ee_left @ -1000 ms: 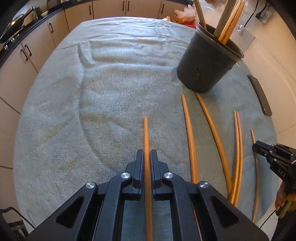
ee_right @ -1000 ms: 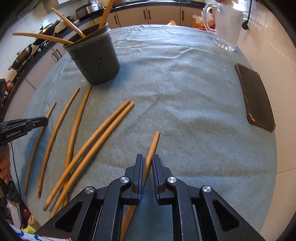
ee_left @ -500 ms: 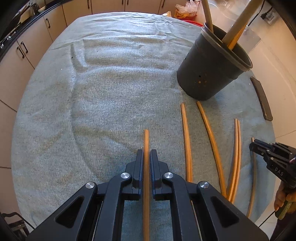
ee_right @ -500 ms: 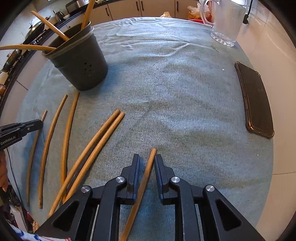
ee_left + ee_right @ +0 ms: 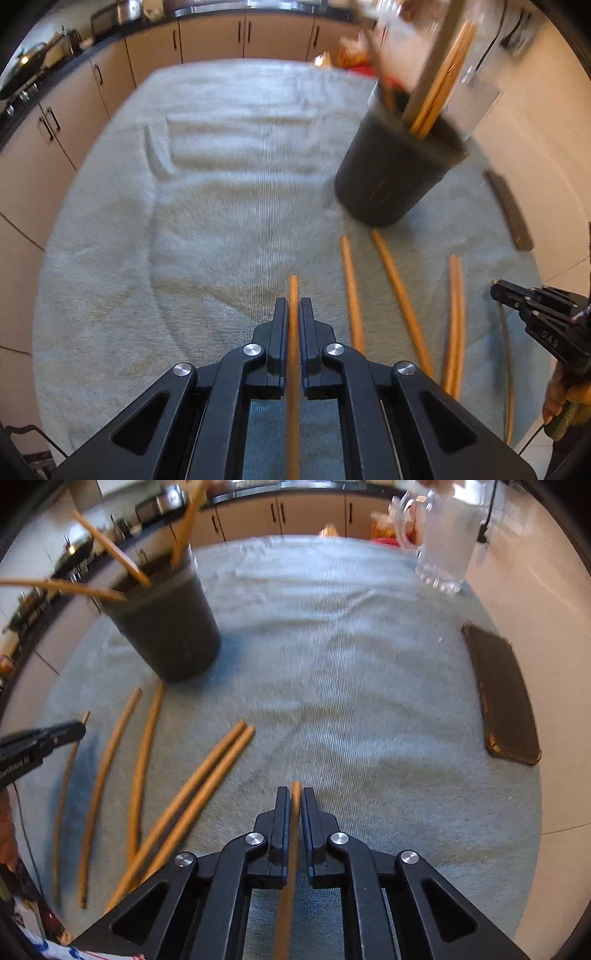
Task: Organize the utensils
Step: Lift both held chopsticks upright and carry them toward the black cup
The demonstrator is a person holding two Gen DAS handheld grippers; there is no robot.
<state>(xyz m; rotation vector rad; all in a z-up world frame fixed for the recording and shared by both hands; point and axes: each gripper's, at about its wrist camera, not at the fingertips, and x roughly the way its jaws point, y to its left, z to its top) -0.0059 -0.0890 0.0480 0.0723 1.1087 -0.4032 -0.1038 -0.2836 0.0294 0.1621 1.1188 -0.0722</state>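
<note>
My left gripper [image 5: 293, 314] is shut on a wooden chopstick [image 5: 293, 291] that pokes out a little past its tips. My right gripper [image 5: 294, 801] is shut on another wooden chopstick [image 5: 295, 788], whose tip barely clears the fingers. A black utensil holder [image 5: 395, 170] with several chopsticks standing in it is far right in the left wrist view, and far left in the right wrist view [image 5: 166, 627]. Several loose chopsticks [image 5: 207, 779] lie on the grey-green cloth [image 5: 351, 686] between the grippers. The right gripper also shows in the left wrist view [image 5: 496, 291], the left gripper in the right wrist view [image 5: 79, 731].
A dark phone [image 5: 502, 694] lies at the right edge of the cloth. A glass pitcher [image 5: 443, 542] stands at the far right corner. Kitchen cabinets [image 5: 221, 33] run behind the table.
Both grippers have pulled back and lifted with their chopsticks, so less of each stick shows past the tips. The right chopstick has straightened between the fingers as they closed on it.
</note>
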